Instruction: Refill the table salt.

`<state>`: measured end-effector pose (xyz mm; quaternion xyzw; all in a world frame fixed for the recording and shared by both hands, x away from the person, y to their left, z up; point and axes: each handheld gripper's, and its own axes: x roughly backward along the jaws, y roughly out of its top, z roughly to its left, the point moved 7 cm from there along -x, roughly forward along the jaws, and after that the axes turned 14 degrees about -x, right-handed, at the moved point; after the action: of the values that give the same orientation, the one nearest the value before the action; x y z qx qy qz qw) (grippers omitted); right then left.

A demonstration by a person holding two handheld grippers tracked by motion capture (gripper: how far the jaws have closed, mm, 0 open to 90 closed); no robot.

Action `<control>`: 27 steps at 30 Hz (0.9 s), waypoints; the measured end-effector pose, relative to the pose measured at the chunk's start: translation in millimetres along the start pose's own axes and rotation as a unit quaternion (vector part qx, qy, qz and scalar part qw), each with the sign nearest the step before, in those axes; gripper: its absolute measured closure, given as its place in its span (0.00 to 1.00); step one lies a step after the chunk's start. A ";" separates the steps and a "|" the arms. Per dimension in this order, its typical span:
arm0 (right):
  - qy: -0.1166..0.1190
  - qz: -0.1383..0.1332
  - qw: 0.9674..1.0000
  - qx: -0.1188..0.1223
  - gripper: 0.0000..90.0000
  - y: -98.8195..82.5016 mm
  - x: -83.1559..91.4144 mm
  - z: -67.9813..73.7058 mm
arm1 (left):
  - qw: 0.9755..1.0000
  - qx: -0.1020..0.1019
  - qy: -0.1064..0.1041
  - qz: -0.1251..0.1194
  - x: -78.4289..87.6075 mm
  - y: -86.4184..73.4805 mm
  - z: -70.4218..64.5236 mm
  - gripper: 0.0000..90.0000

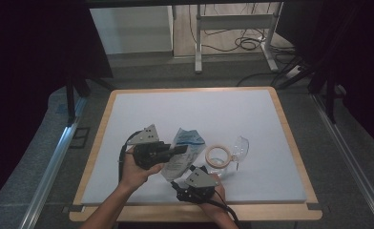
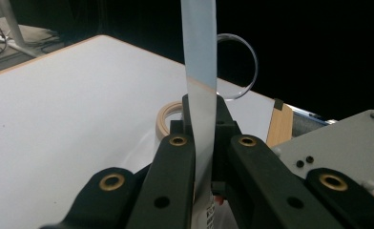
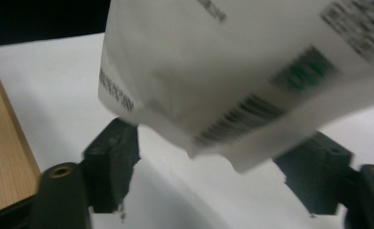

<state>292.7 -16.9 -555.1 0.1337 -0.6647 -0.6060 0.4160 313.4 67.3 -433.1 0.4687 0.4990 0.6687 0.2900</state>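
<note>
A white and blue pouch (image 1: 187,145) is held up off the white table mat (image 1: 142,109). My left gripper (image 1: 179,150) is shut on its edge. In the left gripper view the pouch (image 2: 199,57) runs up as a thin strip from between the pads of the left gripper (image 2: 202,121). My right gripper (image 1: 182,175) sits just below the pouch's lower end. Its jaws stand wide open in the right gripper view (image 3: 209,164). The printed lower corner of the pouch (image 3: 223,81) hangs between and above them, touching neither pad.
A clear jar with a wooden ring (image 1: 218,157) stands right of the pouch, its round clear lid (image 1: 241,145) tilted up beside it. Both also show behind the left jaws, the ring (image 2: 165,119) and the lid (image 2: 237,67). The wooden table edge (image 1: 190,212) lies near my hands.
</note>
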 end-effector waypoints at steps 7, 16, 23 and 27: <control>-0.006 -0.012 1.000 -0.015 0.23 4.5 -2.7 3.6 | 1.000 0.005 0.005 -0.005 0.5 1.8 1.9 1.00; 0.012 -0.021 1.000 -0.010 0.25 4.0 -1.0 10.1 | 1.000 0.010 0.012 -0.003 1.0 -0.8 5.4 1.00; 0.031 -0.024 0.999 -0.015 0.35 3.1 1.4 10.9 | 1.000 0.015 0.015 0.000 -0.2 -2.9 7.3 1.00; 0.050 -0.030 0.998 -0.039 0.42 3.2 3.7 10.7 | 1.000 0.017 0.015 0.000 -1.9 -3.4 7.4 1.00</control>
<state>283.8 -11.3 -549.8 0.1673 -0.6145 -0.6363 0.4354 320.6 69.8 -436.4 0.4639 0.5146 0.6668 0.2745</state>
